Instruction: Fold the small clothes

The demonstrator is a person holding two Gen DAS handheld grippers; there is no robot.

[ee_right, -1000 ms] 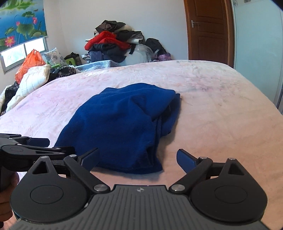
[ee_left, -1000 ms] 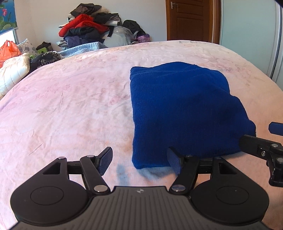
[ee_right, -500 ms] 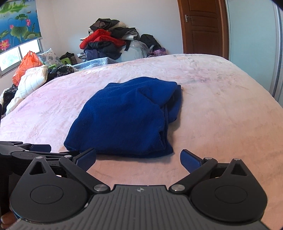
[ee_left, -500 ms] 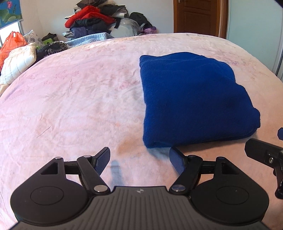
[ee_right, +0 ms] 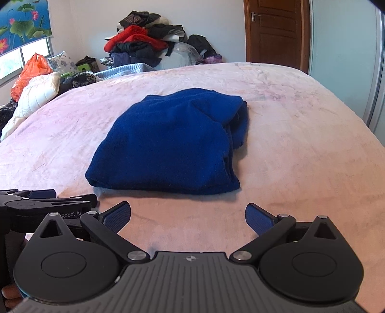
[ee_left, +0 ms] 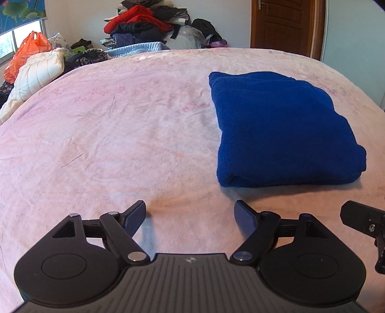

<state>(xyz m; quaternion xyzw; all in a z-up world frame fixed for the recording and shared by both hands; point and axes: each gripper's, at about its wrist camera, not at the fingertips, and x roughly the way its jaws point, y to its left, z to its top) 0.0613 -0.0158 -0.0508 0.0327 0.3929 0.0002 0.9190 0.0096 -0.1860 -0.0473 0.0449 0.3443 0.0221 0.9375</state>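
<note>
- left gripper (ee_left: 190,214) spread, nothing between its blue pads, jaws have just been opening; only pink bed cover (ee_left: 101,134) under the gap
- right gripper (ee_right: 188,216) spread wide, jaws have just been opening too, nothing between them, bare cover below
- folded blue garment (ee_left: 281,130) lies flat on the bed, ahead and to the right of the left gripper, apart from its fingertips; near folded edge just beyond the right pad
- from the right wrist view the same blue garment (ee_right: 173,142) sits straight ahead of the right gripper, slightly to its left, not touching either pad
- left view shows a neat rectangle with a smooth top; only the right view shows the far right side bunched, loose layers and an open fold hanging out there
- left view catches a black piece of the right gripper at its right edge; right view shows the left gripper body (ee_right: 45,209) at its left edge, with "Robot.AI" lettering
- right view only: bits of a hand (ee_right: 9,292) at the lower left corner, behind the gripper body
- beyond the bed, far ahead of both: clothes pile (ee_left: 146,24) with red on top, white quilted pillow (ee_left: 36,72), orange bag (ee_left: 26,53), wooden door (ee_right: 276,31)
- lotus picture (ee_right: 21,21) shows fuller in the right view
</note>
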